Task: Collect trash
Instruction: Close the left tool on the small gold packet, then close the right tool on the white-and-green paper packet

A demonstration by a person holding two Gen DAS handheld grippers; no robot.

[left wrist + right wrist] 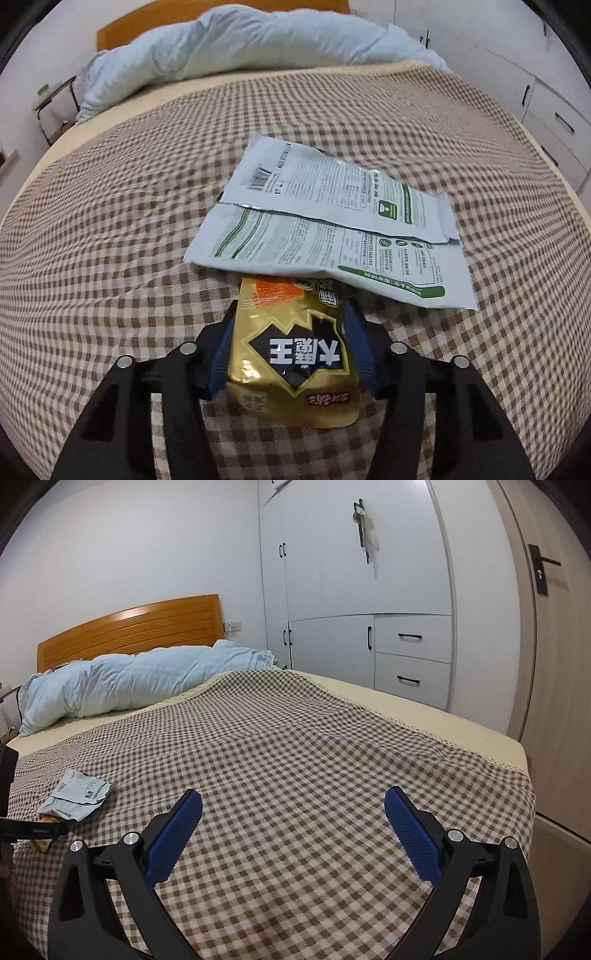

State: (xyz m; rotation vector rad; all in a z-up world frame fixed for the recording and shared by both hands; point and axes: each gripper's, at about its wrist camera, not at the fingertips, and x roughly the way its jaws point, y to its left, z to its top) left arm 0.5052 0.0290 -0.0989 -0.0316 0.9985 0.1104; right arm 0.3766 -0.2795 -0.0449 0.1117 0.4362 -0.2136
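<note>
Left gripper (291, 314) pinching gold snack bag (291, 354), right gripper (293, 805) spread wide; could drag away white bag (332, 218) lying across its twelve-o'clock end.

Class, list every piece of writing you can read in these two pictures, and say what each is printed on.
"大魔王": on the gold snack packet, upside down.
"GUARANTEED ANALYSIS": on the pale grey packet, sideways.
Smaller print on both packets and the barcode digits: too blurred to read.
Right wrist view: nothing readable.
</note>
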